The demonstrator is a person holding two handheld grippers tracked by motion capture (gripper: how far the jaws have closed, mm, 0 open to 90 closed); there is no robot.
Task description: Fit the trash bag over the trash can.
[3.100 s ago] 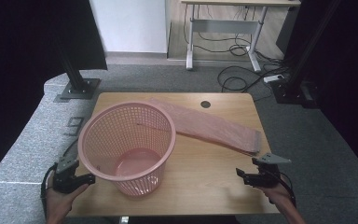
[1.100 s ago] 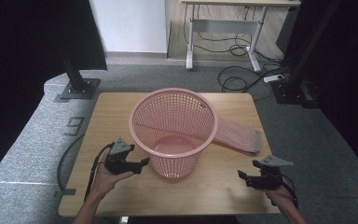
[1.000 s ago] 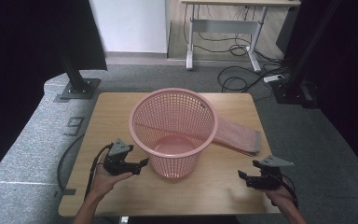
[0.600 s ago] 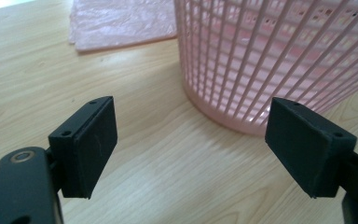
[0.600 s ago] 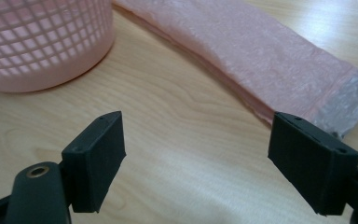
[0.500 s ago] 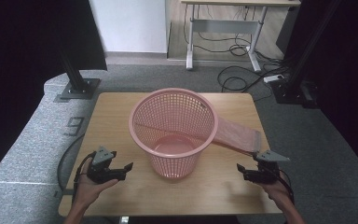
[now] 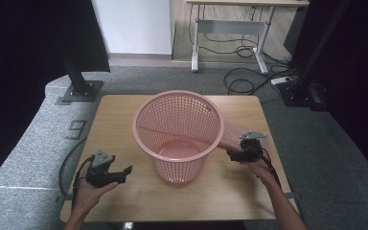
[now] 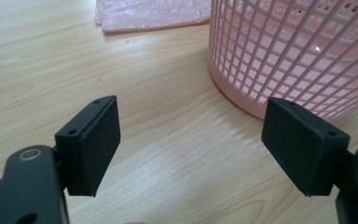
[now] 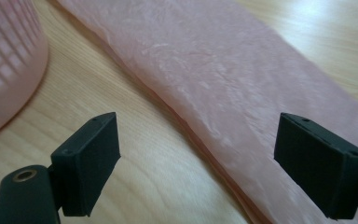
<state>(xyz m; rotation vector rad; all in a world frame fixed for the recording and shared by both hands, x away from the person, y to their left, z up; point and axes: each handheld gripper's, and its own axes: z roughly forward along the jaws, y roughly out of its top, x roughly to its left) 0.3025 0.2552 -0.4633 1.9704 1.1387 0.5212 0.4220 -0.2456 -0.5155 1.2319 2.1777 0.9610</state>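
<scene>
A pink lattice basket point(image 7: 178, 134) stands upright in the middle of the wooden table point(image 7: 120, 115). A flat folded pink plastic bag point(image 7: 234, 136) lies behind it and sticks out to its right. My left gripper point(image 7: 122, 173) is open near the front left, a short way from the basket, with nothing between its jaws. In the left gripper view the basket wall point(image 8: 298, 51) is ahead right and the bag point(image 8: 154, 14) is far off. My right gripper point(image 7: 234, 154) is open just before the bag's edge. In the right gripper view the bag point(image 9: 223, 79) lies between the wide jaws, with the basket point(image 9: 4, 60) at left.
The table sits on grey carpet point(image 7: 33, 153). A black stand base point(image 7: 79, 91) is at the back left, and cables and a desk frame point(image 7: 230, 28) lie beyond the table. Bare wood shows in front of the basket.
The basket went from tilted at the left to upright at the centre. My left gripper then drew back to the front left. My right gripper moved forward to the bag.
</scene>
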